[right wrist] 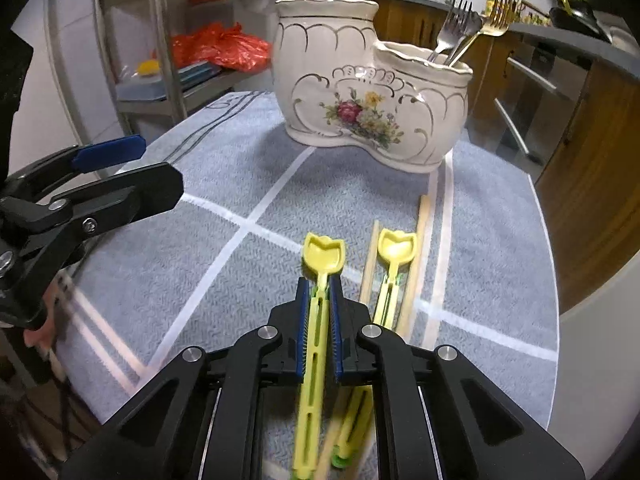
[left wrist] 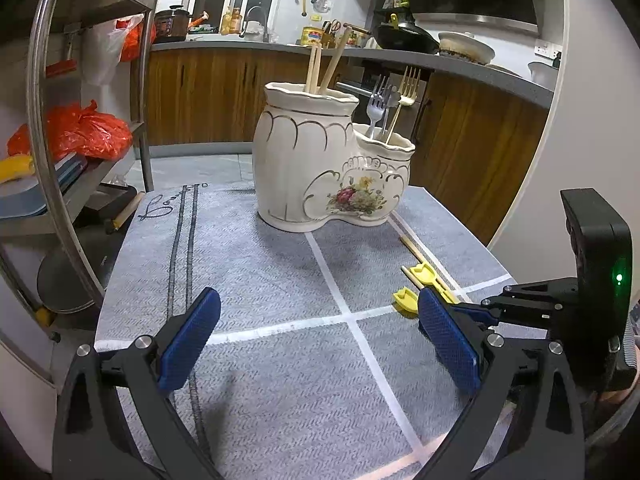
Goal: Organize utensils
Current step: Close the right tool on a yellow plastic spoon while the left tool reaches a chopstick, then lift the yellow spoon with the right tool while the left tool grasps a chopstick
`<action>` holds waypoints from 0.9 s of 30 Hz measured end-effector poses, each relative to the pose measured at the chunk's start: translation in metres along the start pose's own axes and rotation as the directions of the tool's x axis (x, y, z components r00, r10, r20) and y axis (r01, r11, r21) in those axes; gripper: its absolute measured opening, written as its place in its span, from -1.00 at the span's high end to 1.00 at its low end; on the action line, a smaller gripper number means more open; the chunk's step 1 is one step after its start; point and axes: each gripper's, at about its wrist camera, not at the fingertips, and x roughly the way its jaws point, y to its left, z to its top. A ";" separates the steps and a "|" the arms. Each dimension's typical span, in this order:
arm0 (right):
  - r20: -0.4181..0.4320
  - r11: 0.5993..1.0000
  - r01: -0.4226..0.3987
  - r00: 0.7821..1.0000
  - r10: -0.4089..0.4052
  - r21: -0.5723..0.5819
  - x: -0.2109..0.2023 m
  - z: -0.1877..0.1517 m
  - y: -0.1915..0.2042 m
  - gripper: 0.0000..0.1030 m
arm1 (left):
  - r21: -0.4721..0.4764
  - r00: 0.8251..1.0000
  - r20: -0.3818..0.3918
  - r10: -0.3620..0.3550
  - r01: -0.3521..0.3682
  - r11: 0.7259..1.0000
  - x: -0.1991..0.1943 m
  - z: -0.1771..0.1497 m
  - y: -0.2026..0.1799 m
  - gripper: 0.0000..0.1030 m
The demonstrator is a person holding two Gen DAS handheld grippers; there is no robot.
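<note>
Glossy ceramic holder (right wrist: 372, 92); matt woven cloth mat (right wrist: 248, 280); yellow plastic spoon (right wrist: 320, 276); wooden chopsticks (right wrist: 418, 248).

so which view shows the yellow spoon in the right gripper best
The right wrist view: the held yellow spoon fills the middle, its handle clamped between the right gripper pads, bowl pointing toward the ceramic holder. The left wrist view shows only its bowl poking out behind the left gripper finger.

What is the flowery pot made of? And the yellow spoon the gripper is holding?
The flowery pot looks like glazed ceramic: shiny white, gold lines, painted flowers. The yellow spoon looks like plastic: bright even colour, moulded slots in its handle, a dull sheen. The right gripper is shut on it.
</note>
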 end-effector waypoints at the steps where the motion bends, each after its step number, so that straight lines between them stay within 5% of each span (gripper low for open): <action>1: 0.010 1.000 -0.005 1.000 0.005 0.006 -0.002 0.000 -0.001 0.79 | 0.002 1.000 0.001 0.002 -0.002 1.000 0.000 0.000 0.000 -0.89; 10: 0.230 0.996 -0.023 0.973 0.002 0.090 -0.050 0.018 -0.031 0.80 | 0.009 1.000 -0.008 0.008 -0.008 1.000 0.003 -0.001 -0.005 -0.89; 21: 0.430 0.985 -0.028 0.902 -0.049 0.170 -0.097 0.070 -0.072 0.80 | 0.101 0.995 -0.085 0.050 -0.041 0.994 0.020 0.001 -0.057 -0.87; 27: 0.426 0.982 -0.063 0.904 -0.020 0.179 -0.087 0.055 -0.083 0.80 | 0.058 0.981 -0.186 0.060 -0.050 0.997 0.046 -0.002 -0.081 -0.45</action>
